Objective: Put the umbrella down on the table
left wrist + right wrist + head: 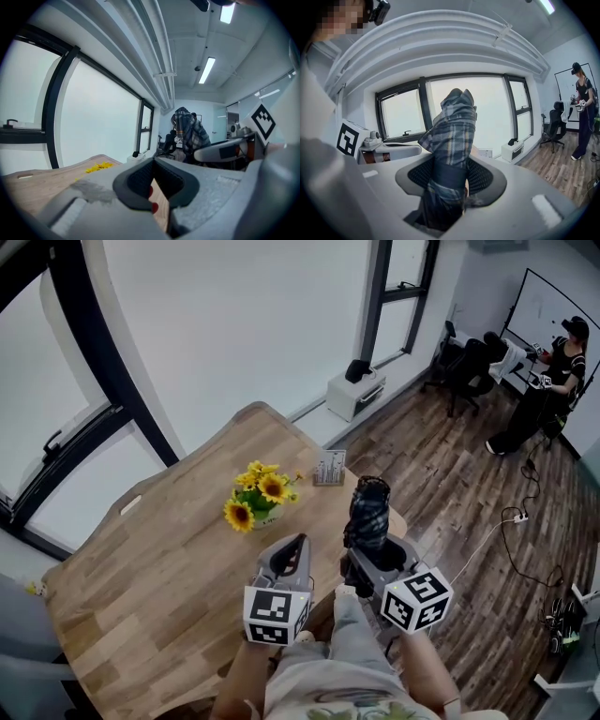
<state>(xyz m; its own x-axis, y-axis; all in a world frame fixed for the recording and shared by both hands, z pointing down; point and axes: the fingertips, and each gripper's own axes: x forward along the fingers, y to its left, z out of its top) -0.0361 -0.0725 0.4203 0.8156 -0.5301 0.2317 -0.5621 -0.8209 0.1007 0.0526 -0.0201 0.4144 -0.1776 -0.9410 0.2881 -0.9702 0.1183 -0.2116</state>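
Umbrella (pixel 368 510), folded, dark plaid fabric, upright over the near right edge of the light wooden table (pixel 159 568)
The right gripper (pixel 371 547) is clenched on the umbrella's lower part; the left gripper (pixel 294 545) has its jaws pressed together, empty, above the near edge.

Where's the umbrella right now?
The umbrella is clamped upright in the right gripper, just right of centre in the head view, right of the sunflowers.

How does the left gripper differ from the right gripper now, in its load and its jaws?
The right gripper clamps the folded plaid umbrella; the left gripper holds nothing. The right gripper's jaws stand apart around the umbrella; the left gripper's jaws are shut together. Both hover side by side at the near edge of the wooden table.
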